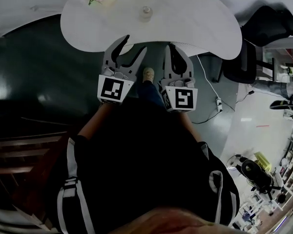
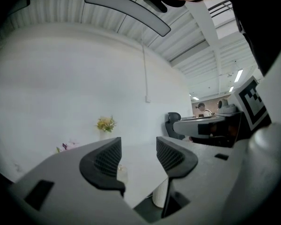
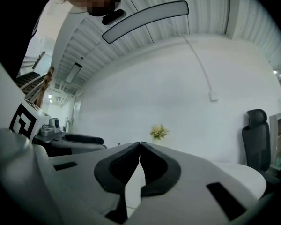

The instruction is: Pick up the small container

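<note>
Left tongs [image 1: 135, 44] and right tongs [image 1: 174, 47] carry square markers [image 1: 111, 89].

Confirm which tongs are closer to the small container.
Left, slightly: left tongs, open, point at the small container from short of it; right tongs, shut, sit off to its right.

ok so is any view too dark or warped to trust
Head view: strong fisheye bends the white table edge, the lower half is very dark, and the small container looks pale against the bright top. Left gripper view: black vignette corners, left tool close and large. Right gripper view: same vignette, evenly lit wall.
</note>
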